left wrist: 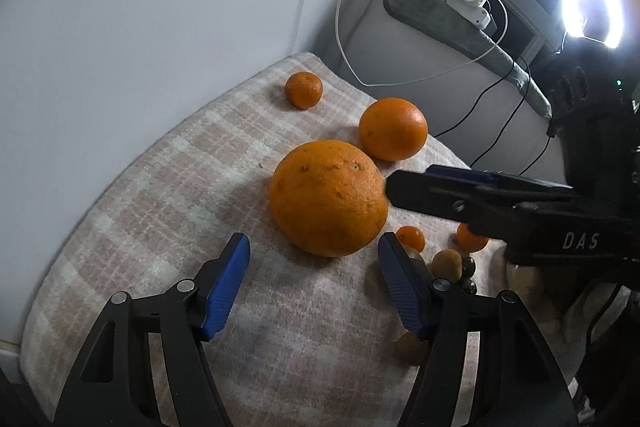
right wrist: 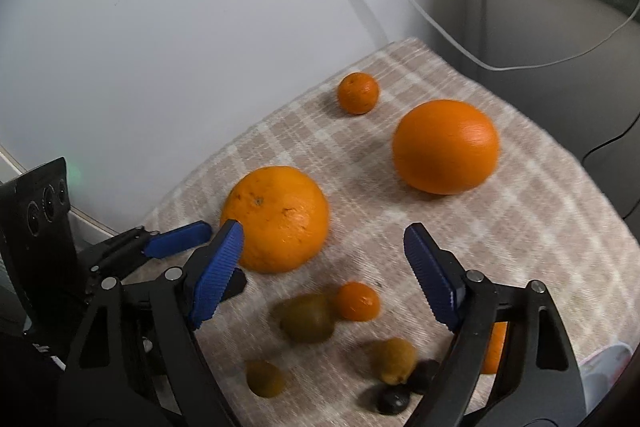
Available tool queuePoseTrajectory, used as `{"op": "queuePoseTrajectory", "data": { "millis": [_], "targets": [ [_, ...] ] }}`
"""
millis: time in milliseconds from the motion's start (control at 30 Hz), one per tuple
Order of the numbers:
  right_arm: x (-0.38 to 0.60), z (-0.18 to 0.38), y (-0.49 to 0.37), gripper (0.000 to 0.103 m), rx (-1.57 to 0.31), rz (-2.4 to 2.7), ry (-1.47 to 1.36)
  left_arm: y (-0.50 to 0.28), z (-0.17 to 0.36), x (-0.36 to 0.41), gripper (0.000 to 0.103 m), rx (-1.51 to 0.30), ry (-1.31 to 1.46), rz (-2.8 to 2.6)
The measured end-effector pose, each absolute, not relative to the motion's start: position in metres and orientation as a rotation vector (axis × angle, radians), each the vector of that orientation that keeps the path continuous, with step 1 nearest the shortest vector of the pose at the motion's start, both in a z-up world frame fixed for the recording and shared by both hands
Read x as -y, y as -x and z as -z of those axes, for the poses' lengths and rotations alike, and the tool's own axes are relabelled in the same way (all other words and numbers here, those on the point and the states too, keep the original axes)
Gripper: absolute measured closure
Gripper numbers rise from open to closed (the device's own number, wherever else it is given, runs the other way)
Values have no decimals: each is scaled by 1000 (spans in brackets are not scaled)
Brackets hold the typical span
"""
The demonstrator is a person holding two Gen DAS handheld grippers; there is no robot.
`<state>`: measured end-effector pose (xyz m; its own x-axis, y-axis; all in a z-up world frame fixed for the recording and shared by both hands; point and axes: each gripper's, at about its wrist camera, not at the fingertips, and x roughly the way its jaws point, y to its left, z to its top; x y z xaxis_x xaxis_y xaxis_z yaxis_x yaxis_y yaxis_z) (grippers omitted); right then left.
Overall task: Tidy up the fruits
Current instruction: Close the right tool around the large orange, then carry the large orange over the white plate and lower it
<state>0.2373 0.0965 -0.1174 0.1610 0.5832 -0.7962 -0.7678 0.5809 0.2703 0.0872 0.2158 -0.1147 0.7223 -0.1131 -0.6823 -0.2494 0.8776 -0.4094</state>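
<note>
We see a checked cloth [left wrist: 160, 211] spread over a tabletop beside a pale wall [left wrist: 140, 7], with fruit scattered on it.

In the left wrist view, the left tool [left wrist: 314, 283] hovers over the cloth with its blue pads wide apart and nothing between them. A big orange [left wrist: 328, 197] lies just ahead of the tips, close to the right pad but not touched by it. Behind it and to the right lies a second orange [left wrist: 393, 129], near but apart. A mandarin [left wrist: 303, 89] sits farther back, close to the cloth's far edge. The right tool [left wrist: 412, 187] reaches in from the right, its tip right beside the big orange; we cannot tell whether it touches.

In the right wrist view, the right tool [right wrist: 324, 251] also stands open, empty between its pads. The big orange [right wrist: 276, 219] lies beside its left pad, partly behind that pad. Directly below the gap lie a small mandarin [right wrist: 356, 301] and a kiwi [right wrist: 306, 317], blurred. Nearer the camera lie two more brownish fruits [right wrist: 392, 359] and some dark small ones [right wrist: 394, 401], too blurred to name. The second orange [right wrist: 446, 147] lies well beyond the right pad, the far mandarin [right wrist: 358, 93] beyond that. The left tool [right wrist: 192, 239] enters from the left, its blue tip just beside the big orange.
</note>
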Motion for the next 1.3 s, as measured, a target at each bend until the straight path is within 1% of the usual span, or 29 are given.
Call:
{"op": "queuePoseTrajectory", "data": {
  "millis": [667,700,767,1033,1300],
  "targets": [
    [-132,144,-244,18,-1137,-1075,154,-107,123,-221,38,-803,551,-13],
    [-134,145,-244,19,-1142,-1079,156,-107,123,-221,39,-804,553,-9],
    [-138,149,-243,26,-1155,-1098,156,-108,123,-221,40,-805,554,-3],
    [-140,151,-240,28,-1153,-1094,140,-109,121,-217,41,-801,524,-15],
    [-126,136,-233,28,-1135,-1083,122,-103,110,-209,41,-777,498,-10]
  ]
}}
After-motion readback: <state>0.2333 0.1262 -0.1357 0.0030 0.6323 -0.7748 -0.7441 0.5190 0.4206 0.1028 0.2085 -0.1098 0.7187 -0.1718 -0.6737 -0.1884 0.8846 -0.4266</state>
